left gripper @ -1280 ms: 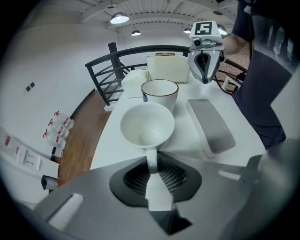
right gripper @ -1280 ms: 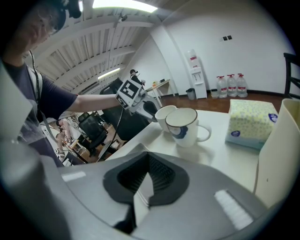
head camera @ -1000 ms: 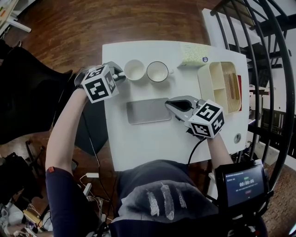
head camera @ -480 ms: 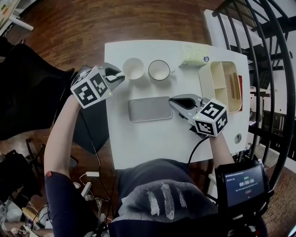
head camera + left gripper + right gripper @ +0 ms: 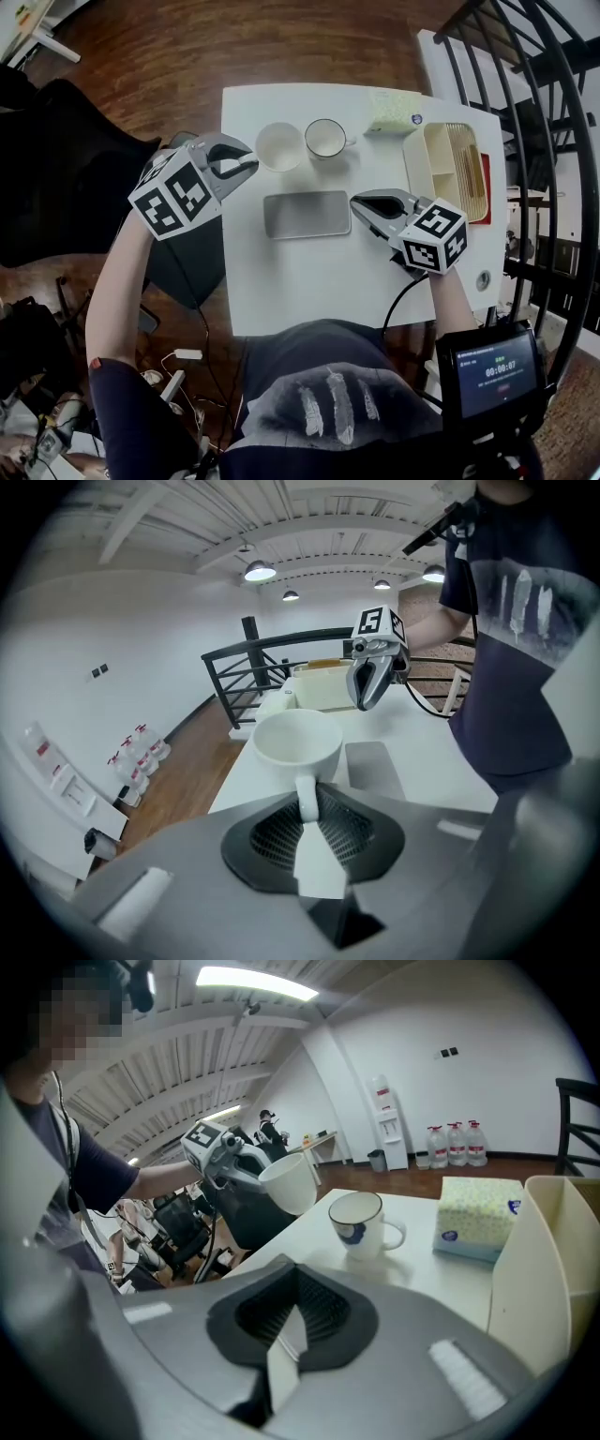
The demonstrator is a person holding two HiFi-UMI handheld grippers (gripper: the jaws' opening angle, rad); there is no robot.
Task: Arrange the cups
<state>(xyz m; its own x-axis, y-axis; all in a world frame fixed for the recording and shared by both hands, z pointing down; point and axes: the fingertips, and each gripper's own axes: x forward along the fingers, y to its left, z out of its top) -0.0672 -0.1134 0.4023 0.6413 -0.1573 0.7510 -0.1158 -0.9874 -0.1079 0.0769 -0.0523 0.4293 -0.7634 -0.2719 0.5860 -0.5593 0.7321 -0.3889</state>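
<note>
Left hand-held gripper (image 5: 246,161): gripped handle of white cup (image 5: 278,146)
Right hand-held gripper (image 5: 361,200): was closed, empty
Mug (image 5: 325,138): stood on tabletop (image 5: 309,281)

1. I see a white table (image 5: 309,281) standing on a dark wooden floor (image 5: 187,47).
2. A flat grey slab (image 5: 307,214) lies at the table's middle, long side across my head view.
3. At 1 o'clock from the slab sits a pale patterned tissue box (image 5: 392,111), near the far edge.
4. At 3 o'clock, along the table's right edge, I make out a cream compartment tray (image 5: 412,169); wooden sticks (image 5: 466,169) lie in its right-hand compartment.
5. A black railing (image 5: 553,141) curves past the table's right side.
6. A small lit screen (image 5: 494,367) shows at 5 o'clock.
7. A black chair (image 5: 66,178) stands at 9 o'clock.
8. Across the room, water bottles (image 5: 455,1143) line the wall.
</note>
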